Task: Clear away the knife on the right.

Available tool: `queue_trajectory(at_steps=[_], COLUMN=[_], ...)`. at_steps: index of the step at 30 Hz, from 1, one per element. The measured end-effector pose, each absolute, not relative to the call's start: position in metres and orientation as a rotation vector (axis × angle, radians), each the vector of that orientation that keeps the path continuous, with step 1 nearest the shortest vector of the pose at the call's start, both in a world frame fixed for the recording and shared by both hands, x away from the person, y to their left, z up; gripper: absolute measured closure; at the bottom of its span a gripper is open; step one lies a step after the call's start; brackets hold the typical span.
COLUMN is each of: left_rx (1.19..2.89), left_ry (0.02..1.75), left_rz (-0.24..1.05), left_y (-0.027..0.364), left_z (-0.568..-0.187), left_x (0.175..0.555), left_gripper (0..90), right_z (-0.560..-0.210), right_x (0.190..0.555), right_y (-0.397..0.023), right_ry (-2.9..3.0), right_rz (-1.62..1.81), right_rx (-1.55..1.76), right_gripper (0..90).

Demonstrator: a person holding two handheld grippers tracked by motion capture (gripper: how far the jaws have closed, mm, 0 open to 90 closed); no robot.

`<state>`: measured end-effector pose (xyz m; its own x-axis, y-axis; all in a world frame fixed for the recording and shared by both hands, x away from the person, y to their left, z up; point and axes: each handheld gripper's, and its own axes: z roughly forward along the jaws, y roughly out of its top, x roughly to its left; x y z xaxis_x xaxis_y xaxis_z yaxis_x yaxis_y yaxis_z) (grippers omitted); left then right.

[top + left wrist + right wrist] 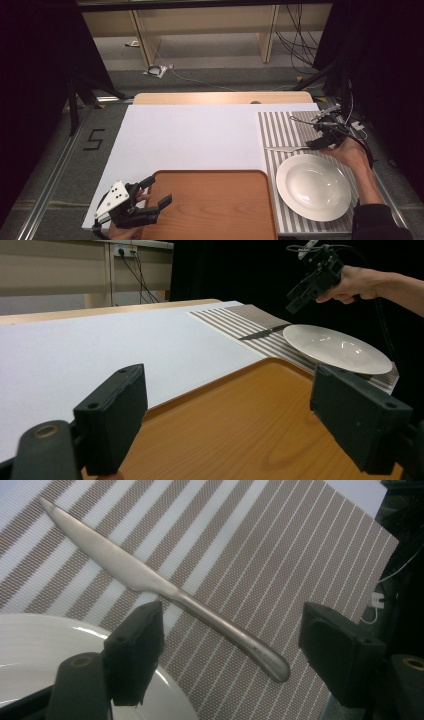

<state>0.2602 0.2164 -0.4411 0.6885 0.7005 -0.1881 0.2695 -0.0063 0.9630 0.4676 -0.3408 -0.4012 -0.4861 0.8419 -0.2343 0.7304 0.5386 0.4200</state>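
Here, right claw (230, 645) gaping — knife (165, 590) between, plate (30, 650) beside.

matt metal knife (165, 592), glossy plate (314, 186), wood-grain tray (210, 205)

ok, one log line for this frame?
left gripper: open, over tray edge | right gripper: open, above knife handle | knife: flat on striped mat, beside plate

Tongs (230, 655) spread wide above knife (165, 591) on striped placemat (280, 555); white plate (40, 650) beside.
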Motion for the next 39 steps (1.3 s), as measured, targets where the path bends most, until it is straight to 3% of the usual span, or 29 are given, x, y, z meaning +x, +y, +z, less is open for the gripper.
queue_trajectory(at_steps=[18,39], left_rx=[1.587,1.586], left_ry=[0.814,0.814], left_rz=[0.407,0.409], left_y=[0.217,0.217], left_z=[-0.441,-0.441], left_x=[0.26,0.26], left_gripper=[15.2,15.2], right_z=[-0.429,-0.445], right_x=[0.507,0.519], right_y=[-0.331,-0.323], right_ry=[2.563,2.634], right_rz=[0.067,-0.077], right_rx=[1.294,1.275], right_gripper=[32.1,42.1])
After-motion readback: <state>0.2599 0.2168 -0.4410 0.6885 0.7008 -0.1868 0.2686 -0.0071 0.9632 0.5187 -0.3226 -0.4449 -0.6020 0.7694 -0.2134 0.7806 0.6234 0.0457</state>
